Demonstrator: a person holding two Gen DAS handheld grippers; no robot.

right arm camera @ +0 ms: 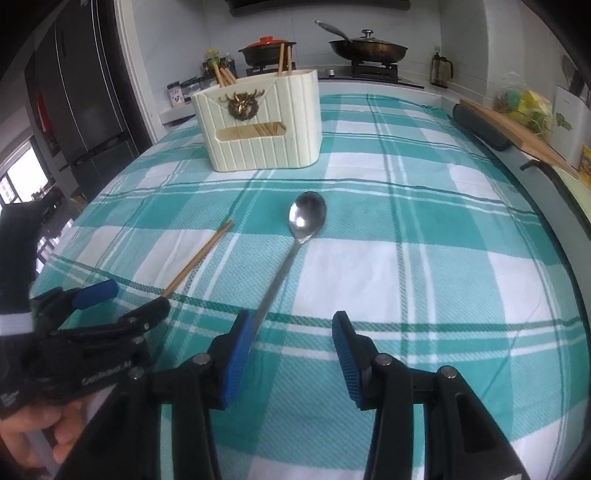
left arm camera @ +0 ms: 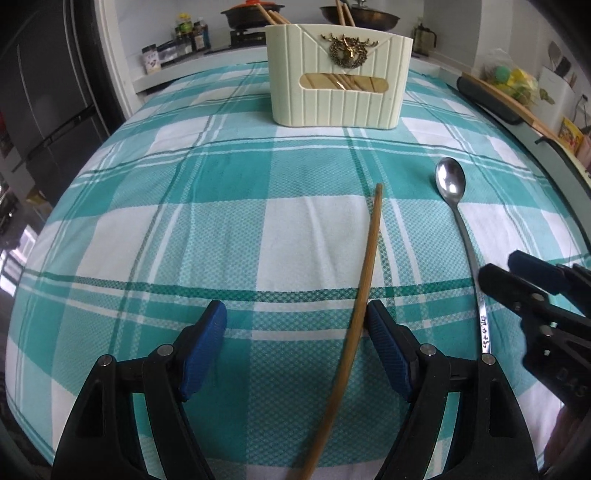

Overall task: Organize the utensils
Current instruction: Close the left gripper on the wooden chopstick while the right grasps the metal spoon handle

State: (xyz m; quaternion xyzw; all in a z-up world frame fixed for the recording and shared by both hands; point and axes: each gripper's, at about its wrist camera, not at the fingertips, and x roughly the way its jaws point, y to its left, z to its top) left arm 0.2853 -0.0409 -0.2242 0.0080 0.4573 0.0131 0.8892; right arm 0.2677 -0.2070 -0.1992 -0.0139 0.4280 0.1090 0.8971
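The chopstick [left arm camera: 364,295] lies on the checked cloth [left arm camera: 184,221] short of the cream holder [left arm camera: 338,77], beside the spoon [right arm camera: 301,236], each straddled off-centre by open left gripper [left arm camera: 295,325] and right gripper [right arm camera: 291,339]; jaws are best centred before being closed.

This was a home kitchen. Along the far wall ran a counter with a gas hob [right arm camera: 373,70], on which stood a black pot with an orange lid [right arm camera: 266,50] and a lidded frying pan [right arm camera: 367,48]. Bottles of seasoning [left arm camera: 190,33] crowded the far left of that counter, and a tall dark fridge [right arm camera: 85,92] stood at the left. A teal checked tablecloth [left arm camera: 184,221] covered the near table, and a wooden cutting board [right arm camera: 517,134] lay at the right.
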